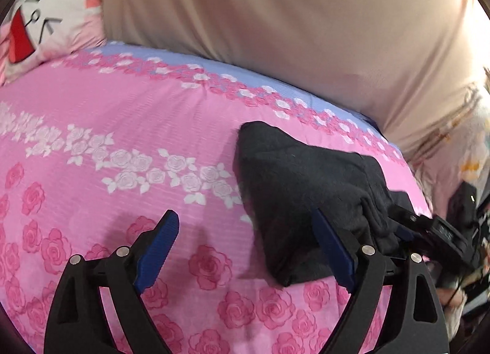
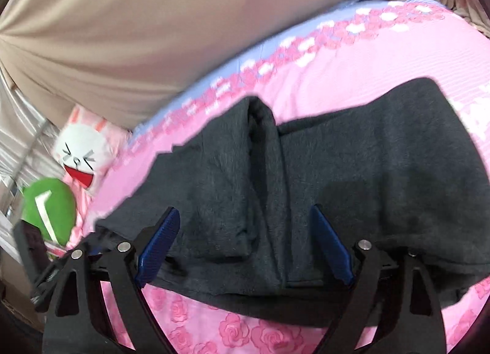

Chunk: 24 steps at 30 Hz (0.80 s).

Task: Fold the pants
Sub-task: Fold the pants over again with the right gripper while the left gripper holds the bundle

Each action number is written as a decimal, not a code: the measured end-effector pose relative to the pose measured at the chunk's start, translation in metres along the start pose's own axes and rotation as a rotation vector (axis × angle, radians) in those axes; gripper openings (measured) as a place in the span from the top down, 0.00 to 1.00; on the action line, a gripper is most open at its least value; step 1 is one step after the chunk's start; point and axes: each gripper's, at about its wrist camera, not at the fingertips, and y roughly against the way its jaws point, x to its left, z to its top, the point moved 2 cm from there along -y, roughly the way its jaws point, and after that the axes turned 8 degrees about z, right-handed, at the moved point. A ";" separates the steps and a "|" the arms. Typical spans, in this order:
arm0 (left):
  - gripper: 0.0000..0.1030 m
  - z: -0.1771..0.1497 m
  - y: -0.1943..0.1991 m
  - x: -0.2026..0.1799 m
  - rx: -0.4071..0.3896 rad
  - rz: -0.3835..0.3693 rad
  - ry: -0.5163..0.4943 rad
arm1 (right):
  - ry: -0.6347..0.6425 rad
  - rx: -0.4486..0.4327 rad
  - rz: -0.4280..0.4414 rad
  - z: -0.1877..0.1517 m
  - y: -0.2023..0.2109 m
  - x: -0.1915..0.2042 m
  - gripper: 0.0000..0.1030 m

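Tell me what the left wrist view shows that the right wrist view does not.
Only the left wrist view shows the open left gripper over bare pink rose-print bedsheet. Only the right wrist view shows the green cushion and the open right gripper above the pants. Both share the dark grey pants, the bedsheet, the bunny pillow and the beige curtain.

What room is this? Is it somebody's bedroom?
Most likely a bedroom. Dark pants lie on a bed with a pink rose-print bedspread, a cartoon bunny pillow sits at one end, and a beige curtain hangs behind the bed.
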 end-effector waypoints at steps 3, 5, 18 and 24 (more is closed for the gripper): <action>0.16 -0.009 0.003 -0.025 -0.019 -0.011 -0.160 | -0.005 0.023 0.029 0.000 -0.005 0.005 0.18; 0.16 -0.015 -0.005 -0.044 -0.011 0.007 -0.257 | -0.021 0.049 0.054 0.001 -0.010 0.007 0.29; 0.74 0.017 0.006 -0.031 0.036 -0.091 -0.207 | 0.259 -0.149 0.051 0.041 0.064 0.088 0.82; 0.35 -0.017 -0.008 -0.065 0.079 -0.096 -0.333 | 0.084 -0.040 -0.273 0.006 0.055 -0.031 0.80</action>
